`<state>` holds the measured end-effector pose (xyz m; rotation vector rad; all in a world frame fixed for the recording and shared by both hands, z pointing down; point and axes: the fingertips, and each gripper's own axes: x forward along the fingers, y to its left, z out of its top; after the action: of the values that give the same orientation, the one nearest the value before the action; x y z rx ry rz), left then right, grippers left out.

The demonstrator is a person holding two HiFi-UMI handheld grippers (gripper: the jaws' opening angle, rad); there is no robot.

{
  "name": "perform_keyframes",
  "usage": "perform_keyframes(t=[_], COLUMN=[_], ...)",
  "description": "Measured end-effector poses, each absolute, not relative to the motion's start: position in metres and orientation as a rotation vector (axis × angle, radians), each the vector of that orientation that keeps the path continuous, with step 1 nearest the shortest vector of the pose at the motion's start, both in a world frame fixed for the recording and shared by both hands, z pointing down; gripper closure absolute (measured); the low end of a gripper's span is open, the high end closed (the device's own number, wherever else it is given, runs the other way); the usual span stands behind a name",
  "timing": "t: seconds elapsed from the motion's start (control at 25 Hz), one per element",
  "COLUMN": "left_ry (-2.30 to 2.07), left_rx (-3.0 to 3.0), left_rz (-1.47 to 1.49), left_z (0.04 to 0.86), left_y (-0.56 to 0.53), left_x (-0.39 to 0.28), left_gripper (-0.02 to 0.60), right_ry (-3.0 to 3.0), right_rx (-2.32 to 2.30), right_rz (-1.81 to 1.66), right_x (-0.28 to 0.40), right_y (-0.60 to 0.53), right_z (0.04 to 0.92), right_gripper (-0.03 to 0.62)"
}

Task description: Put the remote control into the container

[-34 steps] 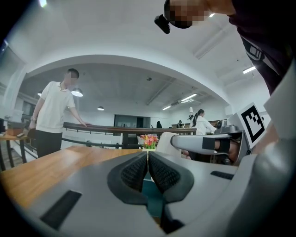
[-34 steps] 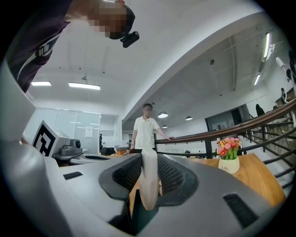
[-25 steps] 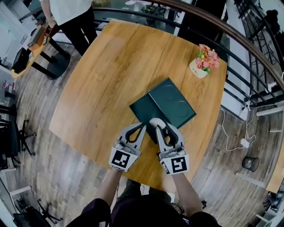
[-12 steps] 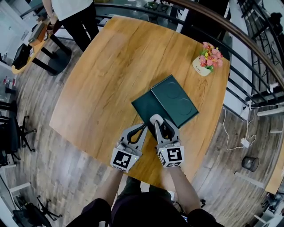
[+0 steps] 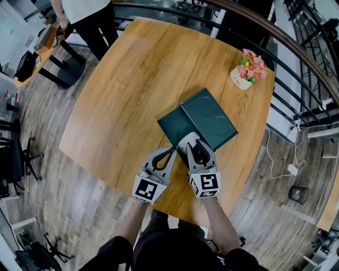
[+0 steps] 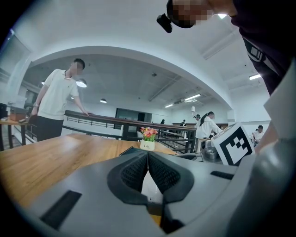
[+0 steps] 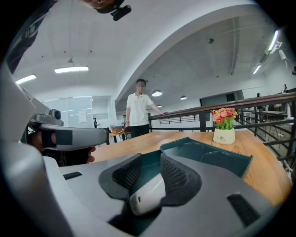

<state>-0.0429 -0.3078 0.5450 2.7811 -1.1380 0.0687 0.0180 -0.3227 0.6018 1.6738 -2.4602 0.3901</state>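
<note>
Scanning from the far left, we note a person in a white top standing past the table's far corner, well apart from the container.

Left gripper: just left of the container's near corner, low over the wood. Its own view shows the jaws together, ribbed pads meeting at the tips, with nothing clamped between them. Its marker cube faces up.

Right gripper: just beside the left one, its tips reaching over the container's near edge. Jaws clamped on the remote, a white rounded bar that lies slantwise between the pads, with its near end sticking out toward the camera. In the head view the remote shows only as a pale sliver at the tips. We cannot tell whether it touches the container floor.

Container: dark green, two rectangular parts side by side and touching. The left part is plain and lies under the right gripper. The right part has two round hollows.

Flower pot: beyond the container to the right, near the table's far right edge, upright, holding pink blooms.
</note>
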Motion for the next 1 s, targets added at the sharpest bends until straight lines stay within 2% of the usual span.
perform_keyframes(t=[0.32, 1.0], left_ry=[-1.133, -1.153], left_rx=[2.782, 2.861], left_rz=[0.087, 0.054], left_z=[0.535, 0.439], left_y=[-0.296, -0.214], left_x=[-0.044, -0.053], left_gripper=[0.563, 0.563], right_ry=[-2.49, -2.69], right_rx=[1.68, 1.661], right_rz=[0.356, 0.095], right_x=[0.019, 0.01], right_y=[-0.308, -0.219], right_z=[0.579, 0.435], right_gripper=[0.474, 0.476])
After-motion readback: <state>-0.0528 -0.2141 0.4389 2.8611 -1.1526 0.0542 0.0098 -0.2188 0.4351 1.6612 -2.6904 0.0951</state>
